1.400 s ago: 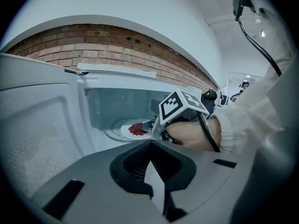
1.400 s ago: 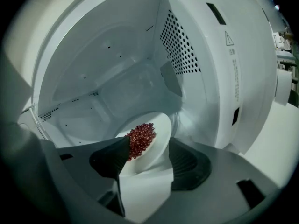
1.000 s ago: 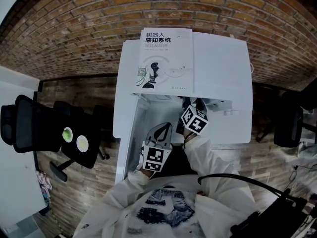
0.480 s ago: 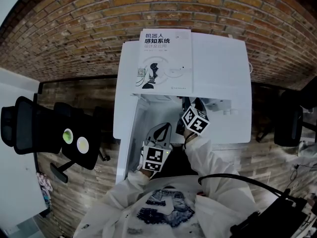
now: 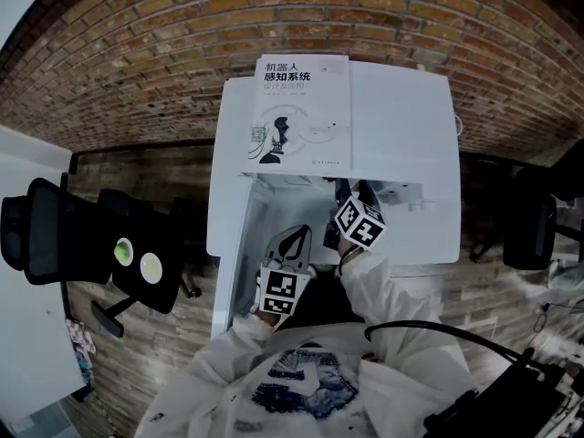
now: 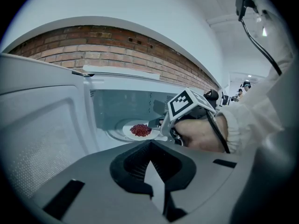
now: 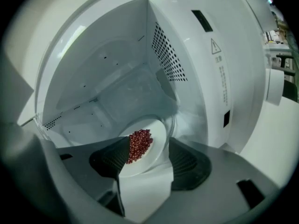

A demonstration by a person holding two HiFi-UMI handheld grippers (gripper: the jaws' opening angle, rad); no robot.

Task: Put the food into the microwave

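A white plate (image 7: 156,139) with a heap of red food (image 7: 139,145) is inside the open white microwave (image 7: 117,78), over its glass turntable (image 7: 174,121). My right gripper (image 7: 147,167) is shut on the plate's near rim. The left gripper view shows the same plate (image 6: 127,130) and food (image 6: 140,130) in the cavity, with the right gripper (image 6: 158,124) and a hand behind it. My left gripper (image 6: 150,146) is shut and holds nothing; it hangs outside the opening. From the head view, the left gripper (image 5: 292,237) is before the microwave (image 5: 401,135) and the right gripper (image 5: 347,194) reaches in.
The microwave door (image 6: 42,125) stands open at the left. A book (image 5: 301,112) lies on top of the microwave. A control knob (image 7: 275,85) is on the right of the front panel. A black office chair (image 5: 82,235) stands to the left, with a brick wall (image 5: 137,53) behind.
Almost nothing: the head view has shifted slightly. Both grippers keep their places and the plate stays in the right gripper.
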